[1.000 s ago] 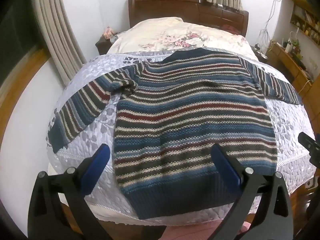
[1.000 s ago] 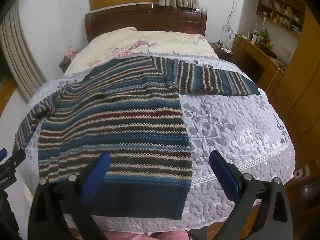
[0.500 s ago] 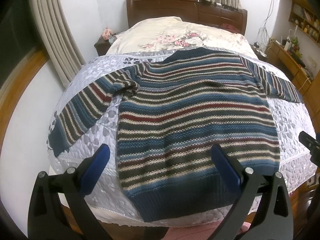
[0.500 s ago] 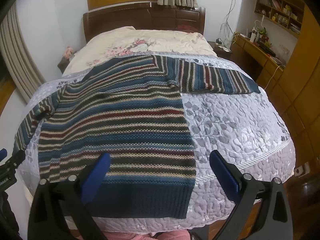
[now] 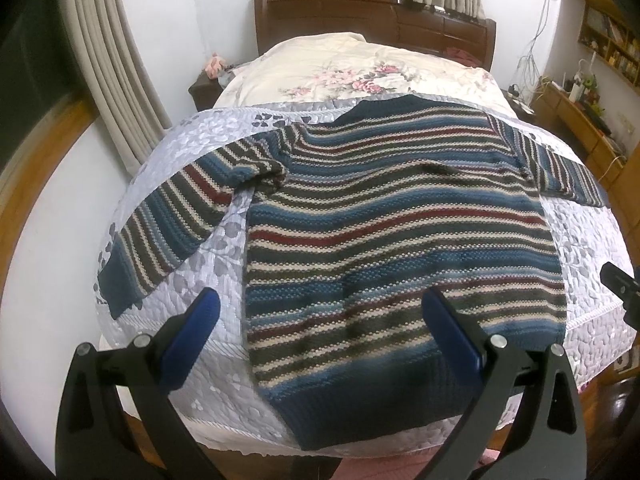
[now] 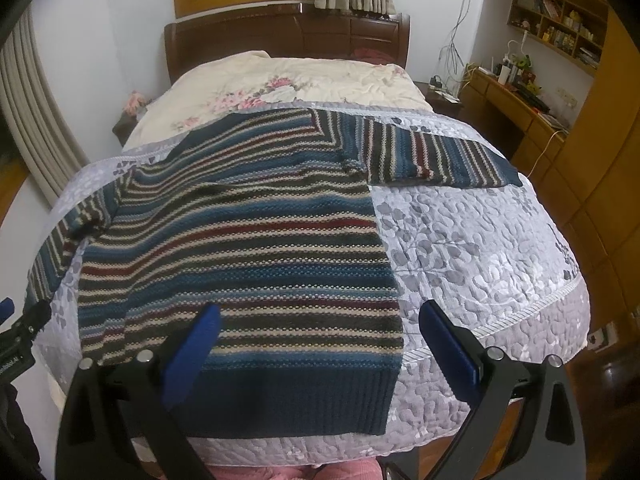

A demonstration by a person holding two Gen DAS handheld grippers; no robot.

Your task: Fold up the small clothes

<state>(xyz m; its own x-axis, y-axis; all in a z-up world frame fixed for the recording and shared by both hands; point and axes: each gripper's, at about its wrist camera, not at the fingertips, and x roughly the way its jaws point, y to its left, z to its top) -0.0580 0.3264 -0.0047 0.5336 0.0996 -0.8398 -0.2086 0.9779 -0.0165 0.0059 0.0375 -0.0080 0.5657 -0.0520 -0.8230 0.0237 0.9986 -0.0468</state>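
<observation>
A striped knit sweater (image 5: 392, 232) in blue, maroon, cream and dark green lies flat on the grey quilted bedspread (image 5: 208, 280), its dark blue hem nearest me. One sleeve (image 5: 172, 232) slants down to the left, the other sleeve (image 6: 436, 156) stretches out to the right. My left gripper (image 5: 320, 336) hovers open above the hem's left half, holding nothing. My right gripper (image 6: 320, 340) hangs open over the hem's right corner (image 6: 384, 396), also empty. Each gripper's black frame shows at the edge of the other's view.
A cream floral duvet (image 5: 360, 72) covers the head of the bed below a dark wooden headboard (image 6: 288, 36). Curtains (image 5: 108, 64) hang on the left. A wooden desk and shelves (image 6: 532, 92) stand on the right. The bedspread drops off at the near edge.
Both wrist views have shifted slightly, and the sweater sits a little further from the cameras than before. The sweater itself lies unchanged and both grippers stay open.
</observation>
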